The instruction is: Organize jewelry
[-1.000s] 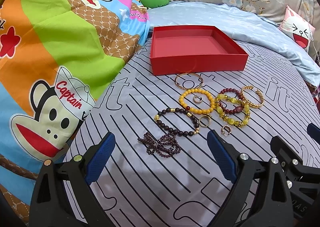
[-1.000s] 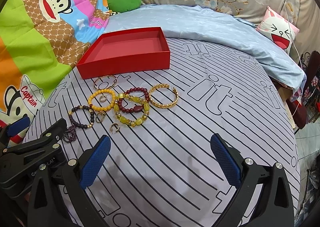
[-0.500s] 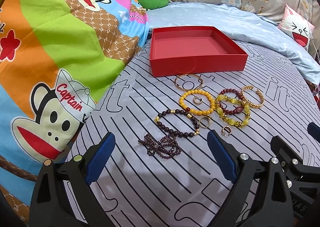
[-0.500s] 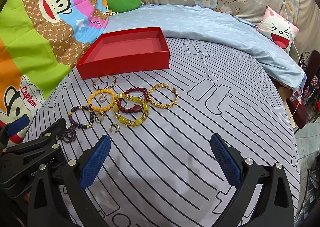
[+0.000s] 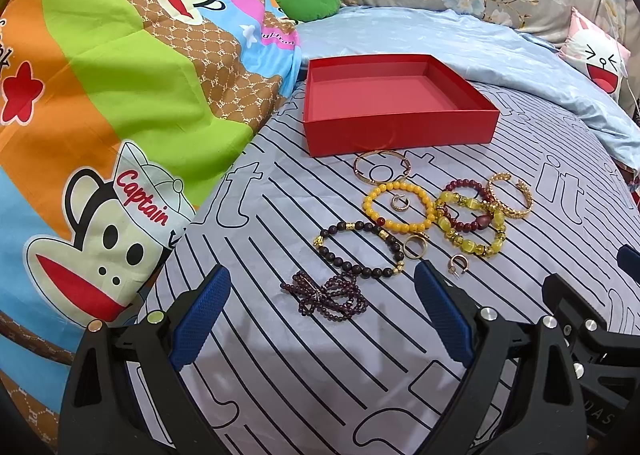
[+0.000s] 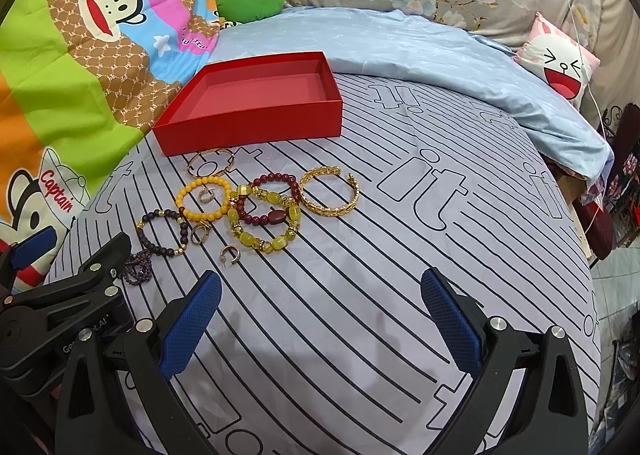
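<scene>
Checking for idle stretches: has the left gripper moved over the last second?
No. In the left wrist view the left gripper frames the purple bead bracelet and red box just as before.

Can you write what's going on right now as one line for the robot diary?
left gripper: open, empty | right gripper: open, empty | red box: empty | bracelets, rings: on striped sheet

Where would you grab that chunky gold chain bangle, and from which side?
Probably by the band on its far-right arc, coming down from above. The gold chain bangle lies flat on the striped sheet, so one finger goes inside the ring, one outside. Its right side is bare; its left side crowds the yellow-green bead bracelet. The right hand-held gripper, open, is nearer.
</scene>
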